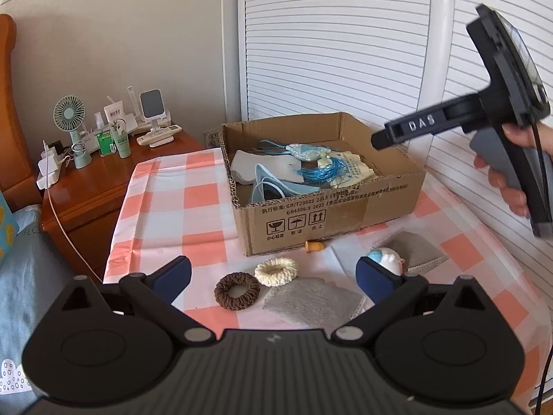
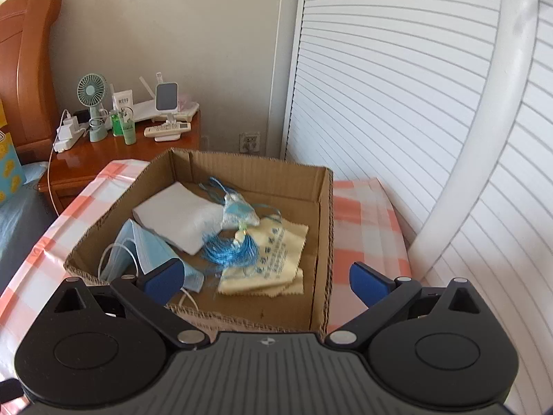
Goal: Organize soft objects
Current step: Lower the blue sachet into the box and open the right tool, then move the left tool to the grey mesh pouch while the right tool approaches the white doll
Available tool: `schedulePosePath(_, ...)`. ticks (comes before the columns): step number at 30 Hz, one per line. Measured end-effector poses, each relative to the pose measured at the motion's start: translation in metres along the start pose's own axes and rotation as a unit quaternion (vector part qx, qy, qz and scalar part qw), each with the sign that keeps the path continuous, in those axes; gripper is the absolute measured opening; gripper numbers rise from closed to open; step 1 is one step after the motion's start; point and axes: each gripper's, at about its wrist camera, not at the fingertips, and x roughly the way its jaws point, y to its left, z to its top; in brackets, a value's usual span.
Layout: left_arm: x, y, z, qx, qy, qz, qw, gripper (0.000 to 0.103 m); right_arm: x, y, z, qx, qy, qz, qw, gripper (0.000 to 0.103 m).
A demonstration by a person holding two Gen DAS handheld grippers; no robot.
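1. Cardboard box (image 2: 321,228): it stands open-topped on the checked tablecloth (image 1: 204,193) and serves as the collecting bin, so I read it as the place where every soft thing is meant to end up.
2. Contents already in the box: a blue tassel charm (image 2: 235,238), a blue face mask (image 2: 148,245), a white folded pad (image 2: 176,214) and a yellow cleaning cloth (image 2: 276,259). The tassel lies partly across the cloth and the pad.
3. Right gripper (image 2: 266,280): I have it poised above the near side of the box, tongs spread as wide as they go, nothing between the pads. In the left view the same tool hangs over the box's right side, held by a hand (image 1: 511,169).
4. Left gripper (image 1: 273,276): tongs apart and empty, aimed down at the loose things in front of the box. I judge it is lined up for the next pick.
5. Still outside the box: a brown scrunchie (image 1: 236,291) and a cream scrunchie (image 1: 275,271) nearly touching, a grey cloth (image 1: 311,302) just beside them, and a second grey cloth (image 1: 414,250) nearer the box.
6. A small white-and-blue plush (image 1: 385,259) sits right behind the left gripper's right pad.
7. A small orange item by the box's foot is too small to identify.
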Motion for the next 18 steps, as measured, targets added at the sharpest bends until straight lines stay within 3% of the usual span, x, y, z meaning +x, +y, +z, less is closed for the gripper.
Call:
schedulePosePath(4, 0.0, -0.001, -0.003, -0.003, 0.002, -0.005, 1.0, 0.101, -0.002, -0.001, -0.037, 0.008, 0.016, -0.02, 1.0, 0.103)
schedulePosePath(8, 0.0, -0.002, -0.005, 0.002, 0.003, 0.002, 1.0, 0.101, -0.002, -0.007, -0.066, 0.042, 0.038, -0.013, 0.998, 0.103)
schedulePosePath(18, 0.001, -0.004, -0.011, 0.012, 0.005, 0.003, 0.9999, 0.101, 0.009, 0.005, -0.101, 0.022, 0.071, -0.02, 0.997, 0.103)
